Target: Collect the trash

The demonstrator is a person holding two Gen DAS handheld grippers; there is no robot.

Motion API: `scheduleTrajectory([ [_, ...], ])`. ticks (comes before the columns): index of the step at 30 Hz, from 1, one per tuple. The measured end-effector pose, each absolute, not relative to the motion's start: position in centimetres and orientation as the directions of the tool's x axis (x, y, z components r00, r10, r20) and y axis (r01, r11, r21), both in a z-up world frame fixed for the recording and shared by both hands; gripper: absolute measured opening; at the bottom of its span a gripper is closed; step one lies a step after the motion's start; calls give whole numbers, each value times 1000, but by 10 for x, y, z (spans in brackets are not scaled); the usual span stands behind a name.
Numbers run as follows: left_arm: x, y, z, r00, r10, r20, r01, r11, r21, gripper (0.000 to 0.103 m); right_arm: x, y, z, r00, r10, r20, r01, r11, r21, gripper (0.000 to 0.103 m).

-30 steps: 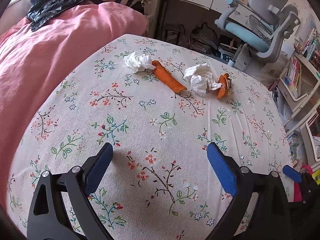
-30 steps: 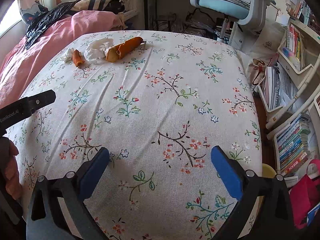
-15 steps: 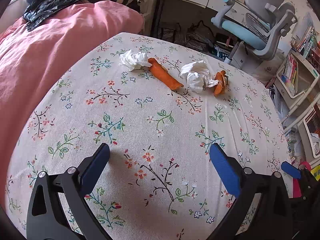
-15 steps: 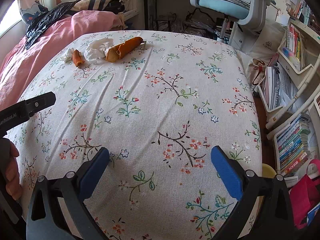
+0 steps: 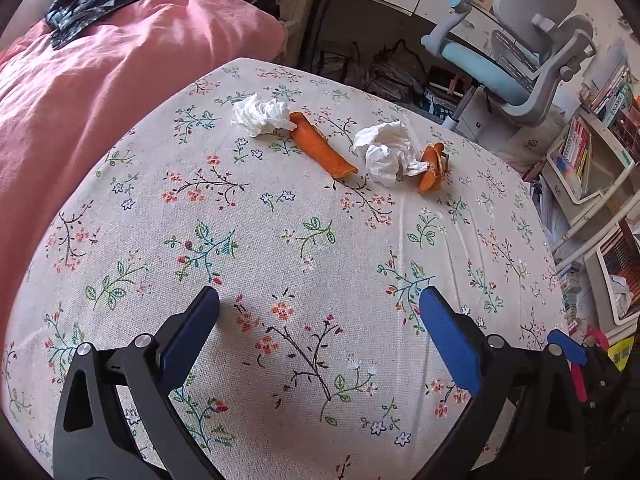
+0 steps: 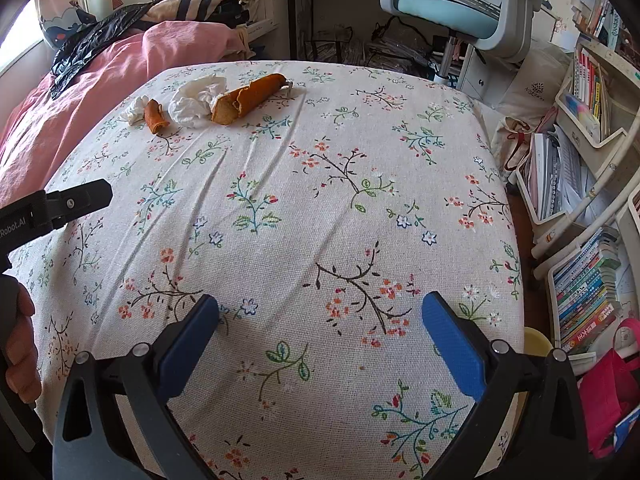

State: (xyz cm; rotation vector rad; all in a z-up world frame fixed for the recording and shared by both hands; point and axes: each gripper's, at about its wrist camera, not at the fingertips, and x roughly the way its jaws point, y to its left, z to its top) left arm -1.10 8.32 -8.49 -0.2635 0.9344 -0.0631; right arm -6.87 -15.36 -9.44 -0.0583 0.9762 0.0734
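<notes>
From the left wrist view, no trash is picked up yet. The left tongs [image 5: 319, 310] are wide open and hold nothing. They hang over the near part of the flowery table cloth [image 5: 280, 240]. All the trash lies in a row at the far side: a white tissue [image 5: 262, 114] touching a long orange peel [image 5: 322, 148], then a bigger crumpled tissue [image 5: 386, 152] touching a small peel piece [image 5: 432, 170]. So I think the job is only starting, and four bits are left to grab. Compared with a second ago, this camera has moved a little closer and turned a bit, so the trash looks slightly nearer.

From the right wrist view, the right tongs [image 6: 320, 320] are wide open too, with nothing in them. The trash sits far off at the top left: the big peel [image 6: 250, 98], the crumpled tissue [image 6: 192, 102], the small peel [image 6: 154, 116] and the small tissue [image 6: 134, 110]. The other tool [image 6: 56, 206] pokes in from the left, with a hand [image 6: 20, 344] under it. That tool has slid a bit further in. This view has barely changed.
</notes>
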Motion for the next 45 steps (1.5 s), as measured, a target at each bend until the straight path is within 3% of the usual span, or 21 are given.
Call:
scheduleTrajectory([
  [45, -13, 75, -87, 606, -101, -789, -54, 985, -167, 96, -68, -154, -94, 558, 36, -829, -88, 996, -16, 97],
])
